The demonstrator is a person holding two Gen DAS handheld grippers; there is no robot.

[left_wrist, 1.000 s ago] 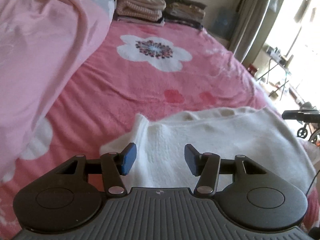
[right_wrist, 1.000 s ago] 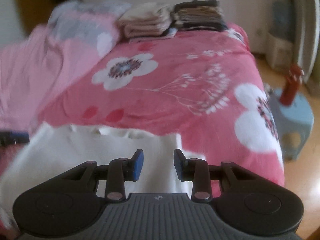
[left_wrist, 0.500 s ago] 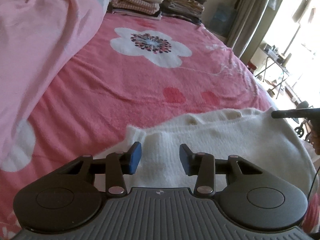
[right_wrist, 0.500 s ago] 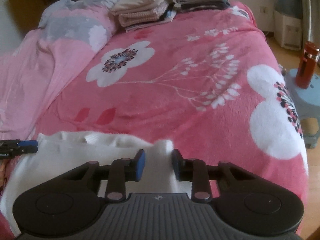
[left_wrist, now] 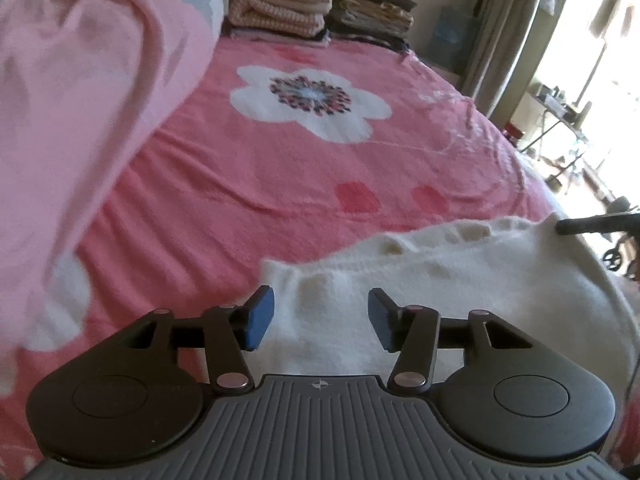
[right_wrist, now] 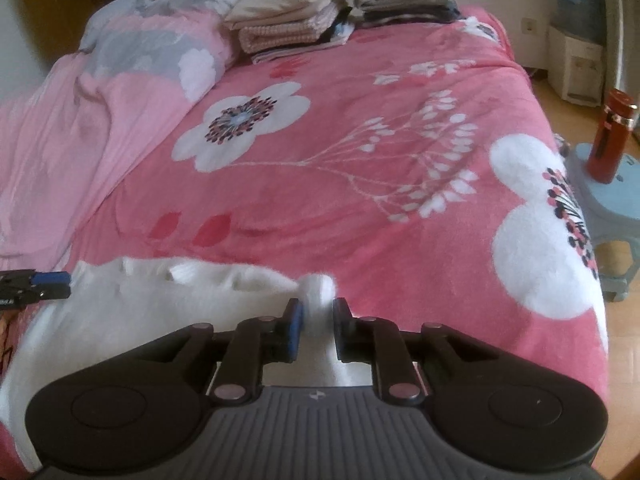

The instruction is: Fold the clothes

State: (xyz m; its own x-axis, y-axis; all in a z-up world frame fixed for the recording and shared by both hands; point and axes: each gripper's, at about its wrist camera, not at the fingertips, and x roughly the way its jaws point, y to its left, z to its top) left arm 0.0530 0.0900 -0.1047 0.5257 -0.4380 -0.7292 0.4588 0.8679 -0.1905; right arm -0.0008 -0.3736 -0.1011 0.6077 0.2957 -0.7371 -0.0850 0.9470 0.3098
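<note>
From the left wrist: the left gripper (left_wrist: 320, 318) stands half open above the near left corner of a white knitted garment (left_wrist: 460, 280), its jaws having just widened, the blue pads (left_wrist: 258, 318) clear of the cloth. The garment spreads ahead and to the right across a pink floral bedspread (left_wrist: 280, 168). Far ahead sit two stacks of folded clothes (left_wrist: 320, 12).

From the right wrist: the right gripper (right_wrist: 316, 330) has narrowed its jaws onto the garment's right corner (right_wrist: 320, 288), a bunched fold of white cloth pinched between the pads. To its far left, the tip of the other gripper (right_wrist: 36, 284) shows at the garment's edge. A red bottle (right_wrist: 610, 136) stands on a blue stool (right_wrist: 616, 208) to the right.
</note>
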